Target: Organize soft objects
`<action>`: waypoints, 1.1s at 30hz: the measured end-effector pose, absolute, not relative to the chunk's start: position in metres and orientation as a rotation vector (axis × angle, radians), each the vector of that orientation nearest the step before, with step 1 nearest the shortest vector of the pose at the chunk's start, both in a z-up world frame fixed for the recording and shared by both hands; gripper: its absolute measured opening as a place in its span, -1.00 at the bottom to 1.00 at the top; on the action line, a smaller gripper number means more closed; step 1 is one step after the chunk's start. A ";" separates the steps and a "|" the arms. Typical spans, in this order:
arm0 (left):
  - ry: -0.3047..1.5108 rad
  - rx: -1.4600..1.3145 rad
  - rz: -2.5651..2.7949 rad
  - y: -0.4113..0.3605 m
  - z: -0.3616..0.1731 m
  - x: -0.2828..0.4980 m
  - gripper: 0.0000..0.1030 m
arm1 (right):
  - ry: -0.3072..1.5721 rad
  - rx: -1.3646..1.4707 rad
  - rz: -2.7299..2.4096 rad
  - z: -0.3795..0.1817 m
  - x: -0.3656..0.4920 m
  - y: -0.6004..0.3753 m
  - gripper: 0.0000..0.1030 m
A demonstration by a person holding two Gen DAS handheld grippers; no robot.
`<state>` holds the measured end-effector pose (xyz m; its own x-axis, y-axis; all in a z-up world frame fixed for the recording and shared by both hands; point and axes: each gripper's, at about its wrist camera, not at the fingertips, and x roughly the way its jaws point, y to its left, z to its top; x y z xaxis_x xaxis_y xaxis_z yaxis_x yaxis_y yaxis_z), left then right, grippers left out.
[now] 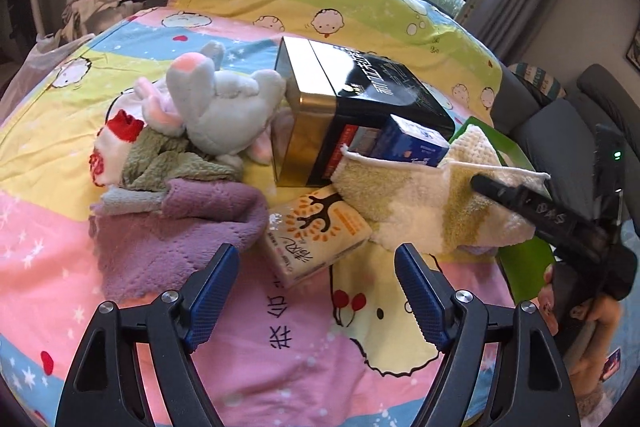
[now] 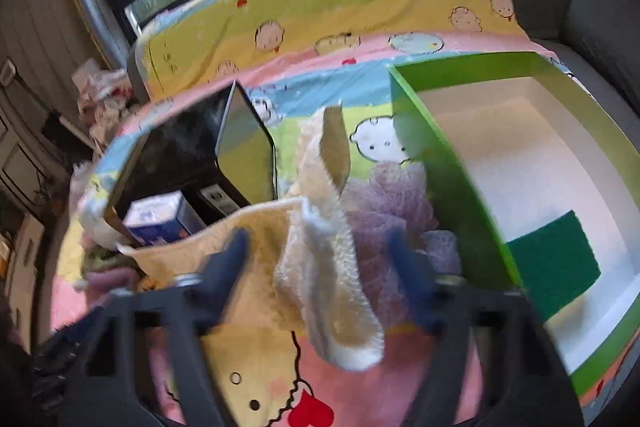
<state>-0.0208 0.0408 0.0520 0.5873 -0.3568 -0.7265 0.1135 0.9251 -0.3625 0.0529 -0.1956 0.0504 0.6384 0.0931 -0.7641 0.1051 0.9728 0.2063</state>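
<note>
Two blue-padded fingers of the left gripper (image 1: pixel 318 291) stand wide apart with nothing between them, above a cartoon-print bedsheet (image 1: pixel 248 359). Just beyond them lies a tissue pack (image 1: pixel 316 233) with a tree drawing, a purple cloth (image 1: pixel 176 227) touching its left side. Farther back, a grey plush toy (image 1: pixel 224 107) rests on a green towel (image 1: pixel 168 159) and leans against a gold and black tin (image 1: pixel 340 107). A blue carton (image 1: pixel 412 143) sits beside the tin, partly under a cream and yellow towel (image 1: pixel 420 211). The right gripper (image 1: pixel 516 199) reaches in over that towel from the right edge, a hand (image 1: pixel 580 319) behind it. From the right wrist, blurred by motion, the right gripper (image 2: pixel 320 267) has the cream and yellow towel (image 2: pixel 332 287) bunched between its fingers; whether the pads press on it I cannot tell. A purple mesh puff (image 2: pixel 392 203) lies just behind, beside a green box (image 2: pixel 452 163) with white inside, where a dark green pad (image 2: pixel 556 259) rests.
</note>
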 end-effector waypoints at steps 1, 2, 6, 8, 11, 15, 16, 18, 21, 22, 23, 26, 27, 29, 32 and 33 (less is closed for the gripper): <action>0.907 -0.301 -0.277 0.043 0.052 -0.021 0.56 | 0.897 0.247 0.002 0.048 0.054 -0.195 -0.82; 0.909 -0.307 -0.276 0.044 0.052 -0.020 0.56 | 0.897 0.266 0.011 0.047 0.054 -0.198 -0.83; 0.908 -0.327 -0.280 0.049 0.053 -0.021 0.56 | 0.808 0.325 0.076 0.069 0.040 -0.198 -0.86; 0.906 -0.332 -0.282 0.050 0.055 -0.022 0.56 | 0.770 0.388 0.144 0.086 0.028 -0.201 -0.87; 0.906 -0.340 -0.287 0.052 0.056 -0.024 0.56 | 0.706 0.409 0.183 0.115 0.013 -0.197 -0.87; 0.913 -0.351 -0.303 0.055 0.058 -0.026 0.56 | 0.628 0.351 0.180 0.160 -0.009 -0.188 -0.86; 0.914 -0.350 -0.305 0.055 0.058 -0.026 0.56 | 0.623 0.342 0.182 0.167 -0.014 -0.187 -0.86; 0.910 -0.353 -0.309 0.055 0.061 -0.031 0.56 | 0.604 0.308 0.176 0.183 -0.023 -0.184 -0.86; 0.905 -0.371 -0.325 0.056 0.065 -0.039 0.56 | 0.615 0.284 0.208 0.189 -0.038 -0.180 -0.86; 0.906 -0.377 -0.329 0.057 0.065 -0.042 0.57 | 0.635 0.284 0.242 0.186 -0.039 -0.173 -0.86; 0.907 -0.383 -0.331 0.058 0.066 -0.044 0.57 | 0.650 0.282 0.263 0.181 -0.036 -0.169 -0.86; 0.905 -0.393 -0.326 0.061 0.068 -0.052 0.60 | 0.732 0.295 0.338 0.153 -0.030 -0.151 -0.85; 0.907 -0.397 -0.324 0.063 0.067 -0.055 0.62 | 0.777 0.316 0.372 0.136 -0.026 -0.144 -0.85; 0.917 -0.400 -0.327 0.066 0.065 -0.060 0.62 | 0.849 0.350 0.400 0.109 -0.021 -0.135 -0.85; 0.936 -0.399 -0.331 0.064 0.060 -0.064 0.62 | 0.955 0.410 0.413 0.065 -0.015 -0.128 -0.84; 0.945 -0.393 -0.332 0.061 0.058 -0.064 0.63 | 0.991 0.425 0.415 0.052 -0.012 -0.126 -0.84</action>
